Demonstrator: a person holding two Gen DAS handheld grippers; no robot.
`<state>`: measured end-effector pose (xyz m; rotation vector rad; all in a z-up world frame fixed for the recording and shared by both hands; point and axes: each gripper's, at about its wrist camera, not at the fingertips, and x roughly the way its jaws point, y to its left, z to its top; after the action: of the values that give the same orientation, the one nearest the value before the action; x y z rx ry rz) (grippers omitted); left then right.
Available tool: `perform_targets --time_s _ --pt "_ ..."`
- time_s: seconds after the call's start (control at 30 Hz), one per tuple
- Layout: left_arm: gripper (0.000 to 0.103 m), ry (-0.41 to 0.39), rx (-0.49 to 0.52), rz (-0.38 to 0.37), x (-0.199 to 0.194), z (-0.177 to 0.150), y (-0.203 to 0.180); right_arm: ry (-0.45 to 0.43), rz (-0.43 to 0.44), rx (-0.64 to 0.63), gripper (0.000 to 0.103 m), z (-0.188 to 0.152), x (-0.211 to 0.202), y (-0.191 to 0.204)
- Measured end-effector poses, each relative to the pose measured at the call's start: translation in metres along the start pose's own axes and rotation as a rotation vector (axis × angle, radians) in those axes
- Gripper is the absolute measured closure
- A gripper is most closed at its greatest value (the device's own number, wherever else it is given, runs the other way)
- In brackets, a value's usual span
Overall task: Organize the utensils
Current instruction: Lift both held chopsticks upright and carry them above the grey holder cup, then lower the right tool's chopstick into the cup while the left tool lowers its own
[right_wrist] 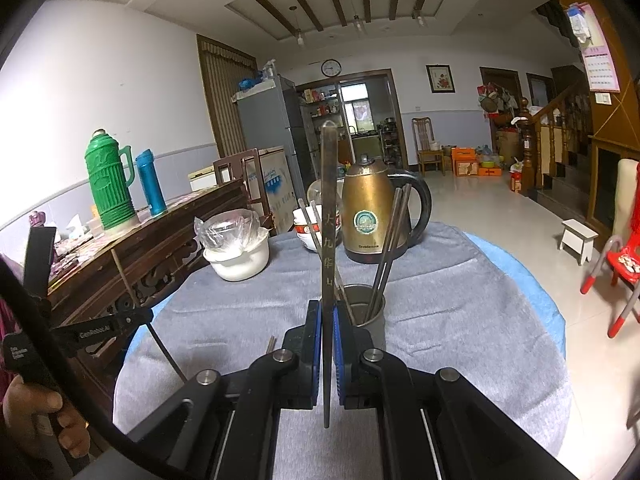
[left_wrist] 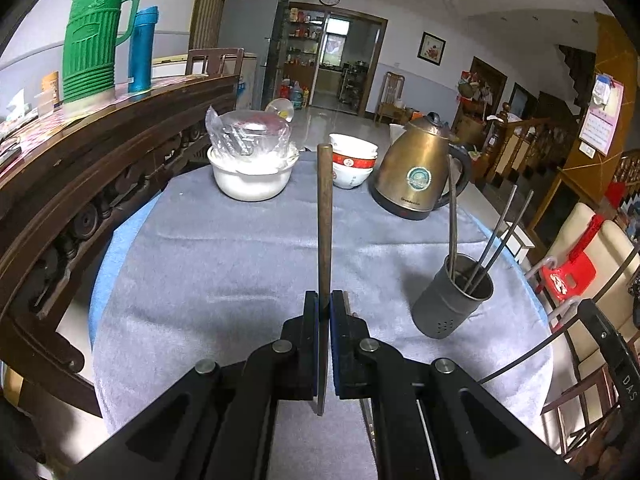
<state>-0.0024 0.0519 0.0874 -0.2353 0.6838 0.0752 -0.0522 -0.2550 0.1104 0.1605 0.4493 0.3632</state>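
Both grippers are busy here. The left gripper (left_wrist: 325, 300) has its fingers (left_wrist: 309, 316) pinched tight on a brown-handled utensil (left_wrist: 325, 216), gripped edge-on so it stands nearly upright over the middle of the bench (left_wrist: 224, 264); its lower end pokes down below the pads, and I can't tell what kind of utensil it is from this angle.

The right gripper (right_wrist: 327, 312) is clamped the same way on a flat metal utensil handle (right_wrist: 329, 208) with stamped characters on it, also held upright, with its bottom tip hanging below the fingers (right_wrist: 343, 320).

The metal utensil holder (left_wrist: 454, 294) stands toward the right edge of the bench on the grey cloth (left_wrist: 208, 300), and in the right wrist view it's just behind the right gripper. Inside it are metal chopsticks (left_wrist: 500, 236) leaning right, plus another thin curved metal handle (left_wrist: 451, 220) leaning left.

Along the far edge of the bench: a white pot (left_wrist: 252, 178) with a plastic-wrapped thing on top at the far left, stacked red-and-white bowls (left_wrist: 353, 162) in the middle, and a brass-coloured electric kettle (left_wrist: 418, 168) toward the far right. A green thermos (left_wrist: 94, 36) and a blue flask (left_wrist: 142, 50) stand on the wooden sideboard (left_wrist: 100, 152) beside the left edge of the bench.
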Motion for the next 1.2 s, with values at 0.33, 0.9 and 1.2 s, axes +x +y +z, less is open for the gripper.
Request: perform_targets --time_s 0.33,0.9,1.2 --pt "0.098 -0.066 0.003 -0.11 -0.016 0.032 -0.013 -0.033 0.009 0.051 0.097 0.02 -0.003 -0.014" --pt "0.098 -0.161 -0.005 -0.304 -0.002 0.101 -0.084 -0.186 -0.025 0.07 0.097 0.091 0.015 -0.04" --pt "0.098 -0.118 0.005 -0.3 0.041 0.101 -0.108 -0.098 -0.058 0.07 0.097 0.082 0.065 -0.05"
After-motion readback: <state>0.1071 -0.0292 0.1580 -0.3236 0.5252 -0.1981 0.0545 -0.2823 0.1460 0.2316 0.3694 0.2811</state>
